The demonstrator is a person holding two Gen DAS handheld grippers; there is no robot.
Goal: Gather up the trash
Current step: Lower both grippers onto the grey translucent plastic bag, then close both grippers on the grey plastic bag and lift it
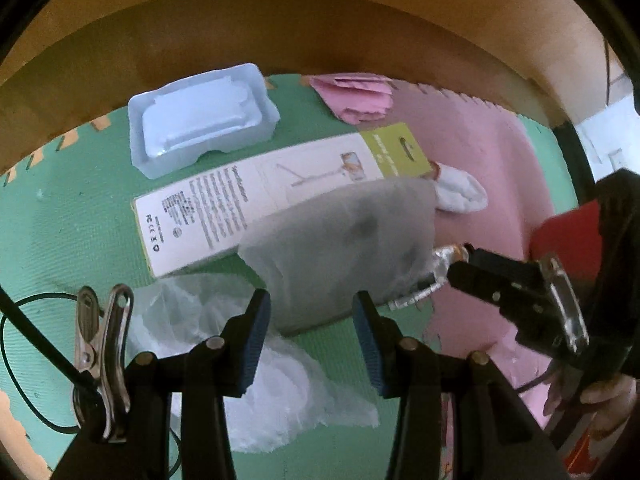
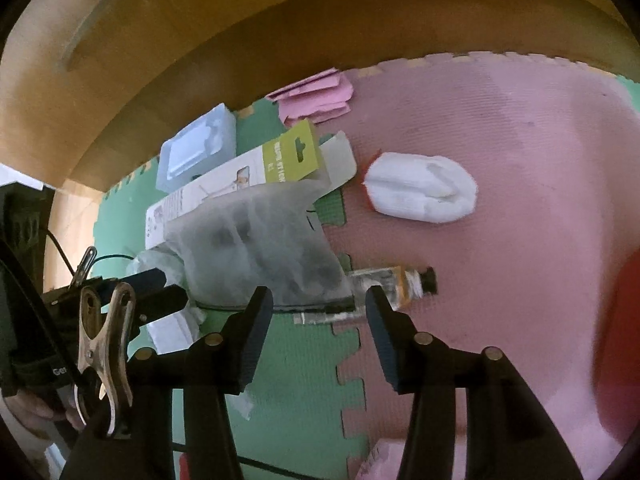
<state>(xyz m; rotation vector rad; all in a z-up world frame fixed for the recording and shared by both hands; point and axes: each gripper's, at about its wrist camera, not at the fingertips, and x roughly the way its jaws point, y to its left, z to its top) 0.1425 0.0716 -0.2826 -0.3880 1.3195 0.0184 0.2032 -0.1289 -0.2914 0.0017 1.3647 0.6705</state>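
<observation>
Where the floor mat changes from green (image 1: 60, 216) to pink (image 2: 520, 200), trash: lies scattered on the foam tiles.
Left tool (image 1: 312, 340): fingers spread apart, holding nothing, hovering over the near end of the grey bag (image 1: 340, 244), with the clear plastic wrap (image 1: 280, 376) beneath it.
Right tool (image 2: 320, 344): fingers apart, empty, above the seam of the mat, just short of the grey bag (image 2: 260, 256) and the tube (image 2: 396, 280); in the left wrist view its tips (image 1: 460, 268) sit close to the tube, and I cannot tell whether they touch it.
Grey bag: translucent, slumped over one end of the long carton (image 1: 224, 196), covering part of it.
Long carton: white with a lime-green end, lying flat on the green tile, its end flap open toward the pink tile.
Tube: silver with an orange band and black cap, lying on the pink tile, its flat end under the bag's edge.
White wad (image 2: 424, 192): crumpled, on the pink tile, apart from the tube.
Plastic tray (image 1: 200, 120): pale blue, beside the carton near the mat's edge.
Pink papers (image 1: 352, 96): a loose stack at the mat's far edge.
</observation>
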